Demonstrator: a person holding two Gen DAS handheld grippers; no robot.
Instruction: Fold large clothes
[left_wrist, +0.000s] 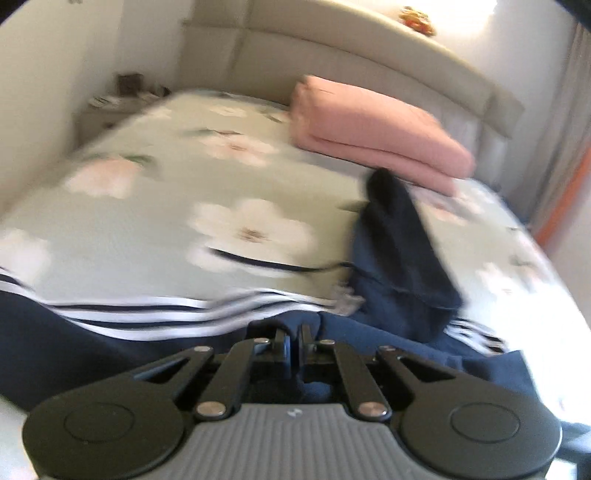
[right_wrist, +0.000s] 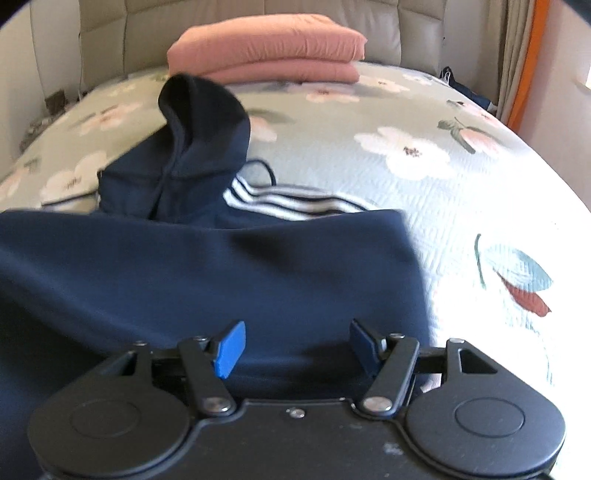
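Observation:
A navy hoodie (left_wrist: 110, 347) with white sleeve stripes (left_wrist: 147, 310) lies spread on the bed, its hood (left_wrist: 399, 251) standing up at the right. My left gripper (left_wrist: 294, 332) is shut, and a ridge of navy fabric is pinched between its fingertips near the striped edge. In the right wrist view the hoodie's body (right_wrist: 221, 266) fills the near bed, with the hood (right_wrist: 199, 147) and stripes (right_wrist: 288, 203) beyond it. Low over the fabric, my right gripper (right_wrist: 297, 343) is open; its blue pads (right_wrist: 231, 349) stand wide apart and grip nothing.
The bed has a pale green floral cover (right_wrist: 443, 184). A folded pink blanket (right_wrist: 273, 48) lies against the padded headboard (left_wrist: 332, 55). A nightstand (left_wrist: 110, 103) stands at the far left, and a curtain with an orange edge (right_wrist: 524, 62) hangs at the right.

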